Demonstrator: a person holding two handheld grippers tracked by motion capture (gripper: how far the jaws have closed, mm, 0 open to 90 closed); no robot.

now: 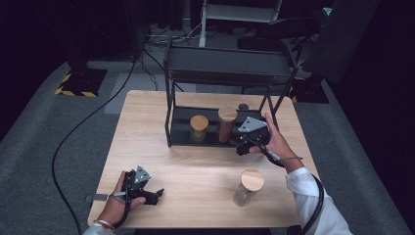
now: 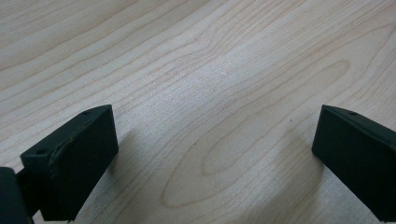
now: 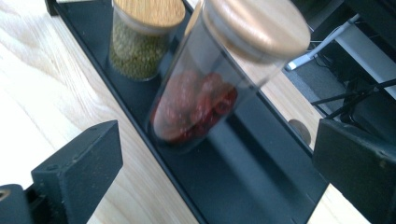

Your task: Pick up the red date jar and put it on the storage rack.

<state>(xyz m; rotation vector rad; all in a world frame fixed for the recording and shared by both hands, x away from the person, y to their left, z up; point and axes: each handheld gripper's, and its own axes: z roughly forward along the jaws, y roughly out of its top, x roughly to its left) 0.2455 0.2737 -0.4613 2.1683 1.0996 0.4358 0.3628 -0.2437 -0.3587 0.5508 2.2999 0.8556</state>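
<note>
Wooden-lidded glass jar of red pieces (image 3: 196, 100) stands on the black rack's lower shelf (image 3: 261, 186), far right; my right tool (image 3: 217, 154) gapes empty before it, left tool (image 2: 215, 154) idles wide open on the surface (image 2: 210, 56).

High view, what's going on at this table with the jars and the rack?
A person holds a gripper in each hand at a light wooden table. The right gripper, fingers wide open, is at the black metal rack's lower shelf, facing the tall glass jar of red contents with a wooden lid; a shorter glass jar of green contents stands beside it. The left gripper rests open on the table. A third wooden-lidded glass jar stands on the table.
</note>
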